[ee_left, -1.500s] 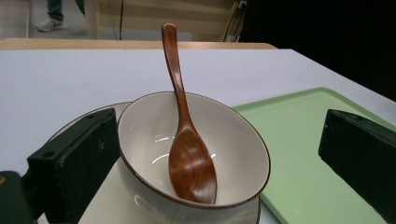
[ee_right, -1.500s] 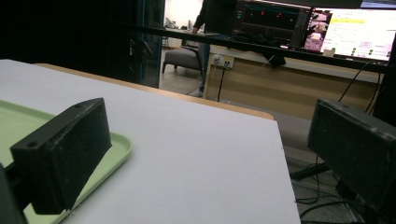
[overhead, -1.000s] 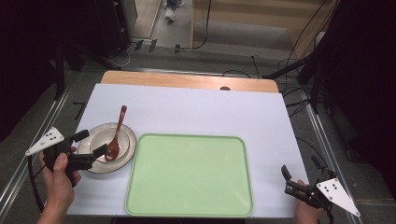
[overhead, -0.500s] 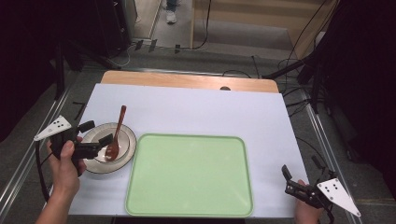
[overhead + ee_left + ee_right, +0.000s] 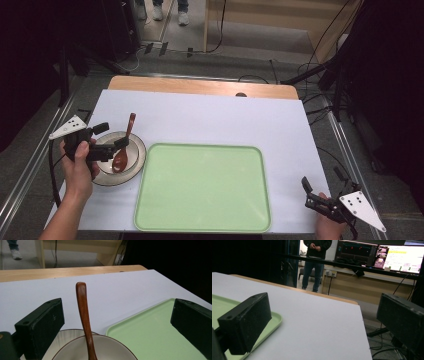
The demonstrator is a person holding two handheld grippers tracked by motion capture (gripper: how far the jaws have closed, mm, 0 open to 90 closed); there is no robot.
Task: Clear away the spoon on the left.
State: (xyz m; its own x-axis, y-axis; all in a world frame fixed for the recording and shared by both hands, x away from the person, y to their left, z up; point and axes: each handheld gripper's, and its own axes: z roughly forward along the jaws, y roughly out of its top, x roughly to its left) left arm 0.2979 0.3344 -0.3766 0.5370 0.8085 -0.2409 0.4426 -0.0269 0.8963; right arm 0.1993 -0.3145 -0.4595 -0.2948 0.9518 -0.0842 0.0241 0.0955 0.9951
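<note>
One white table (image 5: 210,120) carries everything, and the broad pale-green plastic tray (image 5: 202,187) lies empty across its near middle; it looks light, stiff and easy to slide. Left of the tray, just beside its edge, sits a round cream ceramic bowl on a matching plate (image 5: 134,165), likely heavier, hard and breakable, so best taken by the rim. In the bowl rests a reddish-brown wooden spoon (image 5: 83,315), handle leaning over the far rim; it seems light, rigid and a little smooth, and the mid-handle is probably the surest place to pinch. The left gripper (image 5: 111,140) hovers over the bowl, jaws spread wide either side of the handle, holding nothing. The right gripper (image 5: 311,192) hangs at the near right corner, jaws wide apart, empty.
</note>
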